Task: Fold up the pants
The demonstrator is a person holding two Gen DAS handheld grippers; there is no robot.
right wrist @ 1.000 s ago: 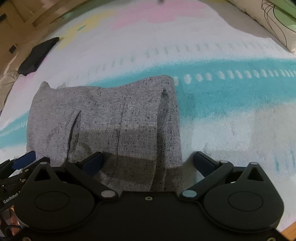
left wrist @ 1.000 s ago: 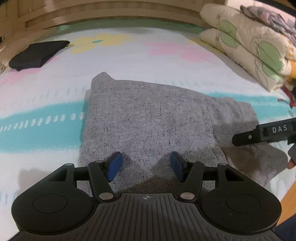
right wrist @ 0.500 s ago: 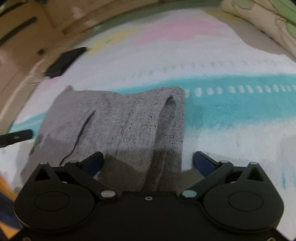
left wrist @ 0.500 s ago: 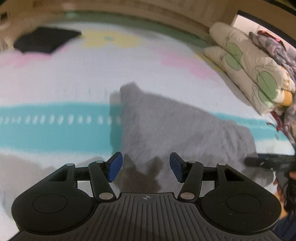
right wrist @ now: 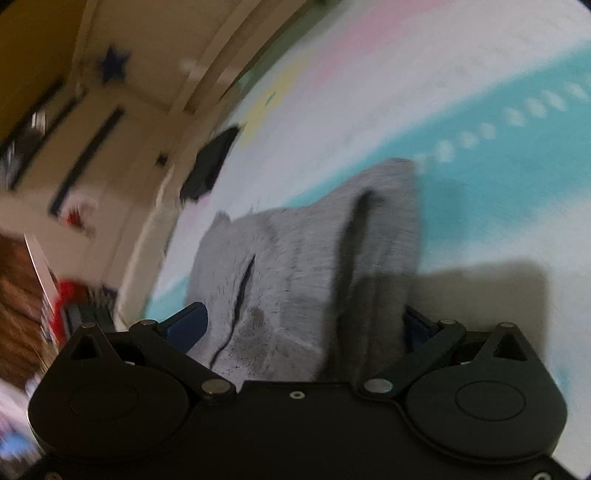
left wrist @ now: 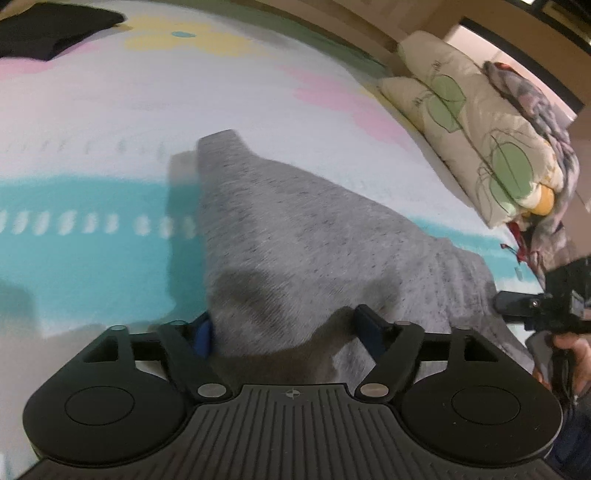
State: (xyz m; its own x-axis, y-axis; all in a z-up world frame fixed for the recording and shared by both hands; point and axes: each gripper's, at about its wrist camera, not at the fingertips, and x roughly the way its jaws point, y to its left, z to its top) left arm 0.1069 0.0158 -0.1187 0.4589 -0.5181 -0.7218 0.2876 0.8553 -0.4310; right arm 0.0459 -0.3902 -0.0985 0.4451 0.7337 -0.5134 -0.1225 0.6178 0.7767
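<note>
Pants: grey pants (left wrist: 314, 236) lie folded on the bed (left wrist: 92, 122), across its teal stripe, near the front edge
Left gripper: the left gripper (left wrist: 284, 328) stands wide over the near left corner of the pants; its jaws have just been opening, cloth lies between them, and the pads do not press it
Left pad: the blue left fingertip (left wrist: 202, 332) sits just beside the cloth's left edge
Right gripper: the right gripper (right wrist: 306, 325) is spread wide, straddling the near right end of the pants; a thick fold runs up between the jaws, ungripped
Hand: a hand (left wrist: 569, 354) holds the right gripper's handle at the right
Pillows: pillows (left wrist: 476, 122) are stacked at the far right
Black cloth: a black cloth (left wrist: 55, 29) lies far left, well apart from the pants
</note>
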